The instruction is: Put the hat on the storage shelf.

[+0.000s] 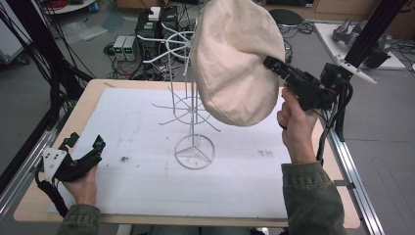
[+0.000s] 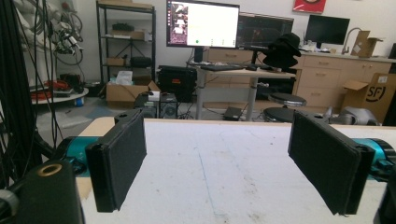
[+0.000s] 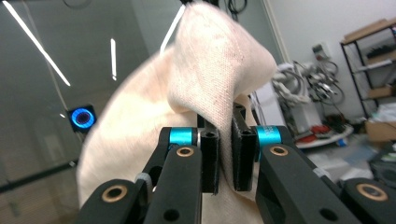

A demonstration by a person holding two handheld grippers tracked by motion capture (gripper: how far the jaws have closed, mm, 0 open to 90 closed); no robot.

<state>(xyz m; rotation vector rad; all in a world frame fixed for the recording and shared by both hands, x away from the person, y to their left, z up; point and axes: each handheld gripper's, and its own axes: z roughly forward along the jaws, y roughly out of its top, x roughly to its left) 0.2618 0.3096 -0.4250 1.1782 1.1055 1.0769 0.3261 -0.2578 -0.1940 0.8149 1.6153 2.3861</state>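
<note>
- Hat (image 1: 235,63), cream cloth and round like a beret, hangs in the air from the right claw (image 1: 270,64), which is clenched on a fold of its edge; in the right gripper view the fabric (image 3: 219,79) bunches up between the two pads.
- From that claw the hat spreads away to the left in the high view, its broad face turned toward the camera, its long axis running from upper left to lower right.
- The white wire stand (image 1: 192,98) rises just beyond and below the hat from the claw's side, its upper prongs partly hidden behind the cloth; whether the hat touches a prong cannot be told.
- The likely next move is to settle the hat onto the top of the stand, so what matters is that the stand's top lies left of the right claw, under the cloth.
- The left claw (image 1: 85,147) rests well apart on the white-covered worktop (image 1: 147,186), released, its pads (image 2: 121,163) wide and empty; the right hand (image 1: 296,125) is far nearer.
</note>
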